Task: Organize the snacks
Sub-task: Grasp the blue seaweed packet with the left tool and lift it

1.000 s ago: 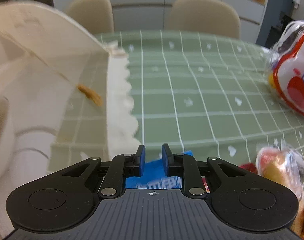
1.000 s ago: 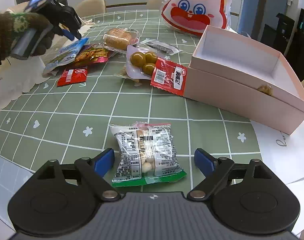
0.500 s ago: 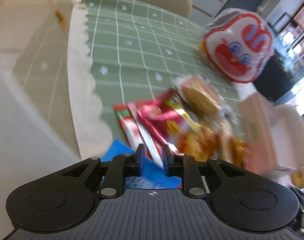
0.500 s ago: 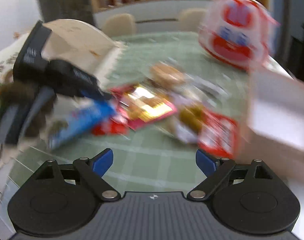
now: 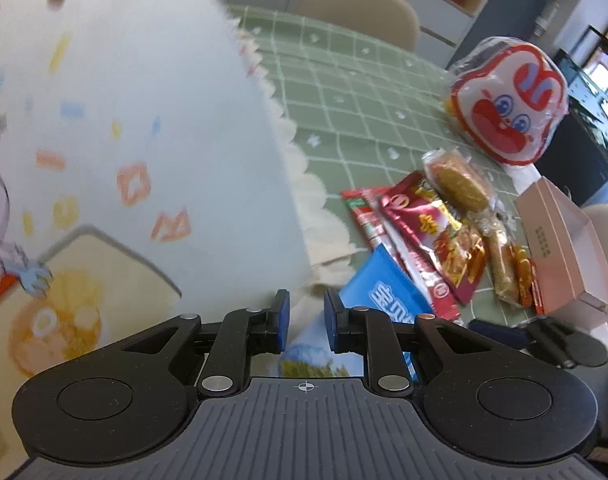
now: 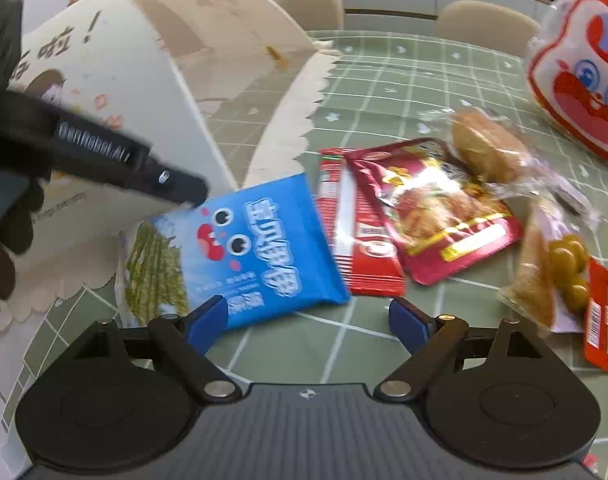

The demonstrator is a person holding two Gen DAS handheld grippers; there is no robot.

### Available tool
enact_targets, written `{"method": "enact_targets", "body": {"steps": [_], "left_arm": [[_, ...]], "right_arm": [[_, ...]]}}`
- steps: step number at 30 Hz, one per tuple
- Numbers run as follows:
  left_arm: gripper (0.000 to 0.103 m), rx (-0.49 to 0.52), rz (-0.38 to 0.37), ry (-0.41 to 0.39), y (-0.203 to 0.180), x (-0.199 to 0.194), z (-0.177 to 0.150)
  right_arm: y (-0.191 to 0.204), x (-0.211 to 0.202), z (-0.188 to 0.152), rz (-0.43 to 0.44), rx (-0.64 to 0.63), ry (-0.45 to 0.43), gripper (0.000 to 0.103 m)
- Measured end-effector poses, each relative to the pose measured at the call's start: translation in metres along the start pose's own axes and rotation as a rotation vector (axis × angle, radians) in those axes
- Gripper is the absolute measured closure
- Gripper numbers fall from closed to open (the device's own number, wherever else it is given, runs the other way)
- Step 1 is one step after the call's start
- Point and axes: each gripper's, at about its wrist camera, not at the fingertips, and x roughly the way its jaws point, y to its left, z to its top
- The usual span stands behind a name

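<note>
Two grippers are working here, and the blue snack packet (image 6: 240, 256) sits between them: my left gripper (image 5: 305, 326) has its jaws nearly together, pinching the packet's edge, with blue film showing between the pads, and the packet hangs tilted just beside the big white printed box (image 6: 116, 92). My right gripper (image 6: 307, 316) is wide apart, its jaws drawing in slightly, empty, with the packet's lower edge close in front of its left pad. I judge the step to be carrying this packet into a container, likely the white box, though I cannot tell where its opening lies. The next move calls for keeping the pinch firm on slippery film and lifting the packet clear of the box wall; the right gripper may need to steady the lower edge. The right wrist view shows the packet's whole face, the left tool gripping its upper corner, and a gloved hand (image 6: 8, 240) on the handle. The left wrist view hides most of the packet under its own fingers, but it alone shows the pink open box (image 5: 559, 252) beyond the pile of red packets (image 5: 419, 232) on the green checked tablecloth (image 5: 343, 92).
</note>
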Motion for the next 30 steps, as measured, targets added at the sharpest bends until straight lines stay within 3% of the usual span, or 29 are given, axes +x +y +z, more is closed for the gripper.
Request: {"method": "enact_targets", "body": {"steps": [4, 9, 16, 22, 26, 30], "left_arm": [[0.075, -0.031, -0.070, 0.068, 0.000, 0.011, -0.011], [0.075, -0.020, -0.248, 0.174, -0.020, 0.018, -0.031], [0.075, 0.067, -0.239, 0.149, -0.039, 0.025, -0.034], [0.075, 0.084, -0.296, 0.182, -0.049, 0.025, -0.040], [0.074, 0.149, -0.306, 0.177, -0.074, 0.002, -0.046], [0.075, 0.176, -0.381, 0.221, -0.094, -0.013, -0.056]], "right_arm": [[-0.010, -0.013, -0.001, -0.023, -0.009, -0.016, 0.015], [-0.022, -0.022, -0.014, -0.065, 0.004, -0.010, 0.015], [-0.034, -0.052, -0.036, -0.101, 0.088, -0.037, 0.015], [-0.035, -0.059, -0.057, -0.139, 0.071, -0.009, 0.015], [-0.040, -0.064, -0.066, -0.145, 0.095, -0.017, 0.015], [-0.045, -0.072, -0.078, -0.138, 0.103, -0.032, 0.015]]}}
